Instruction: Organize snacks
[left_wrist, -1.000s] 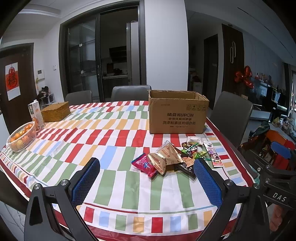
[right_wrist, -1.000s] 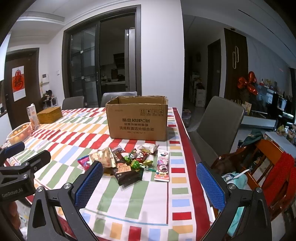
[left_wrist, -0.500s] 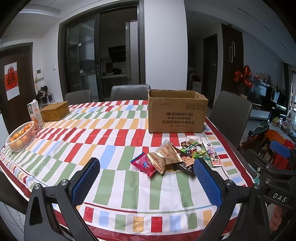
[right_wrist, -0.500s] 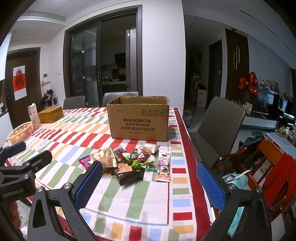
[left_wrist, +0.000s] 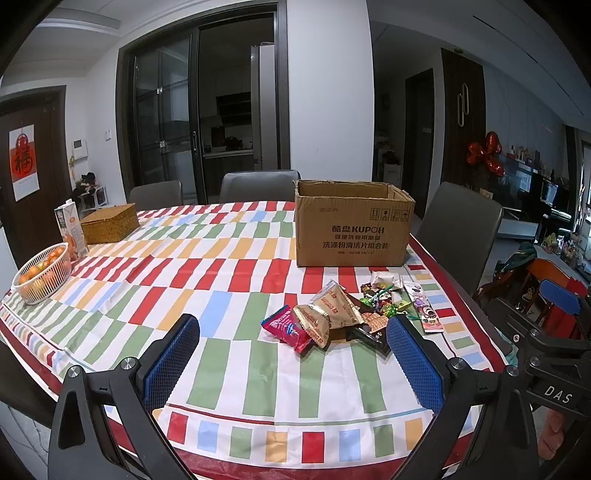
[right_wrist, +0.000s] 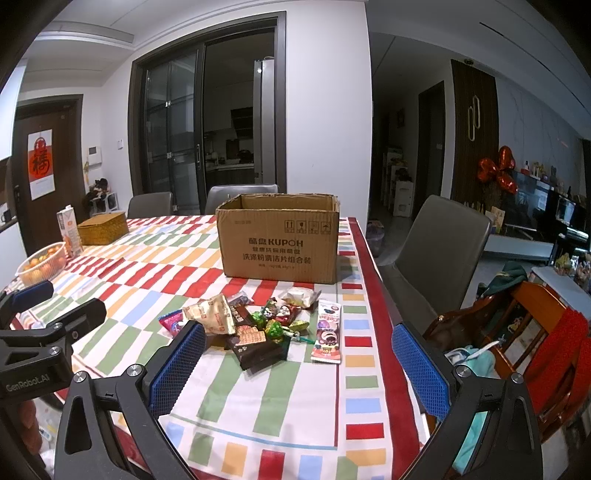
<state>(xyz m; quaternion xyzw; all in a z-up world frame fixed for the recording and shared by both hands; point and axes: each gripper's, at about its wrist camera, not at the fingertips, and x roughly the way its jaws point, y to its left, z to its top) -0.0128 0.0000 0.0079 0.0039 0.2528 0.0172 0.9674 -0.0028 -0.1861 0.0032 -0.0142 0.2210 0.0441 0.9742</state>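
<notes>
A pile of snack packets (left_wrist: 347, 314) lies on the striped tablecloth, also in the right wrist view (right_wrist: 266, 325). It holds gold pouches (left_wrist: 332, 308), a pink packet (left_wrist: 286, 328), a dark box (right_wrist: 258, 349), small candies and a long white-pink packet (right_wrist: 327, 332). An open cardboard box (left_wrist: 352, 234) stands behind the pile, also in the right wrist view (right_wrist: 279, 242). My left gripper (left_wrist: 293, 363) is open and empty, above the table's near edge. My right gripper (right_wrist: 299, 369) is open and empty, just short of the pile.
A white basket of oranges (left_wrist: 40, 275), a juice carton (left_wrist: 70, 230) and a wicker box (left_wrist: 110, 223) stand at the table's far left. Grey chairs (left_wrist: 458, 236) ring the table. A wooden chair with clothes (right_wrist: 517, 332) stands at the right.
Both grippers have drifted slightly; the views shift a little. The snacks and the box have not moved. Both grippers stay open.
</notes>
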